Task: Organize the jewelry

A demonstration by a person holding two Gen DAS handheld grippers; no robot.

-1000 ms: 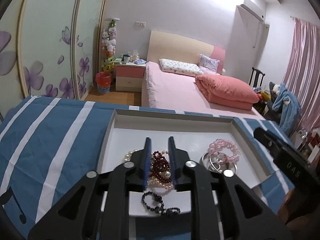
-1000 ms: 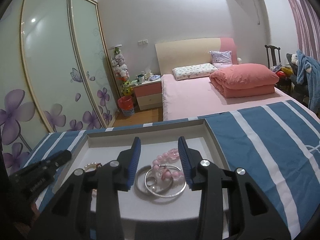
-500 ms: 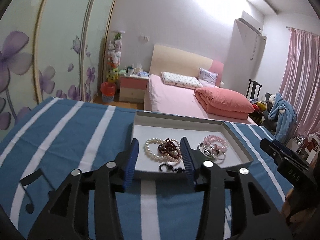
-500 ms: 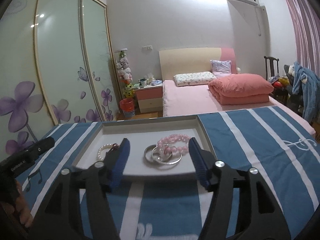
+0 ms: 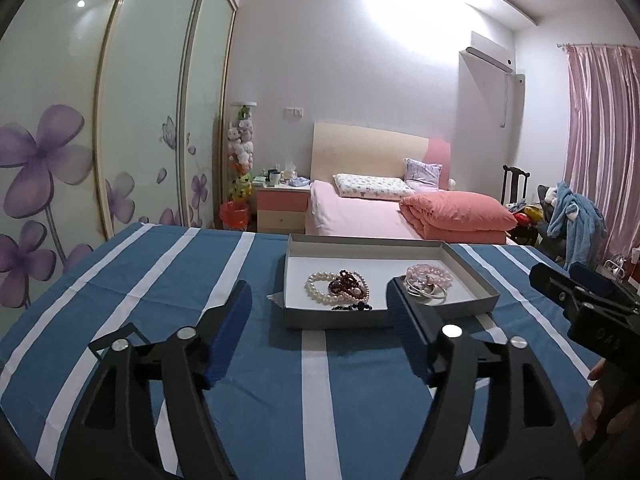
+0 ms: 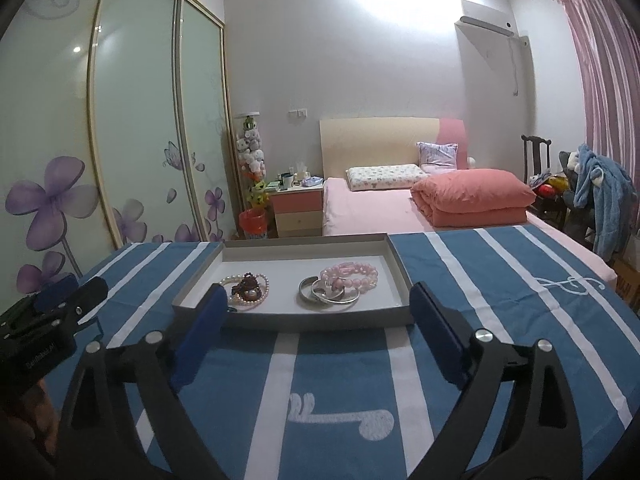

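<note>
Pulled back from the shallow grey cardboard tray (image 5: 384, 316) since a second ago. Lower frame: left gripper (image 5: 320, 304) spread wide, holding nothing; right gripper (image 6: 316, 312) likewise. Mid-frame, inside tray on blue-and-white striped cloth (image 6: 500, 280): white pearl bracelet (image 5: 320, 290), dark red bead bracelet (image 5: 347, 282), pink bead bracelet (image 6: 352, 274), silver bangles (image 6: 326, 294).

Pearl, garnet bracelets (image 5: 338, 288), pink bracelet (image 6: 350, 274), tray (image 5: 384, 316)

Blue/white striped cloth (image 5: 328, 384) on the table w/ a music-note print. Behind it: pink bed (image 6: 360, 208), folded coral duvet (image 6: 474, 196), nightstand (image 6: 298, 210), flower-print wardrobe doors (image 5: 120, 128), pink curtain (image 5: 604, 136).
</note>
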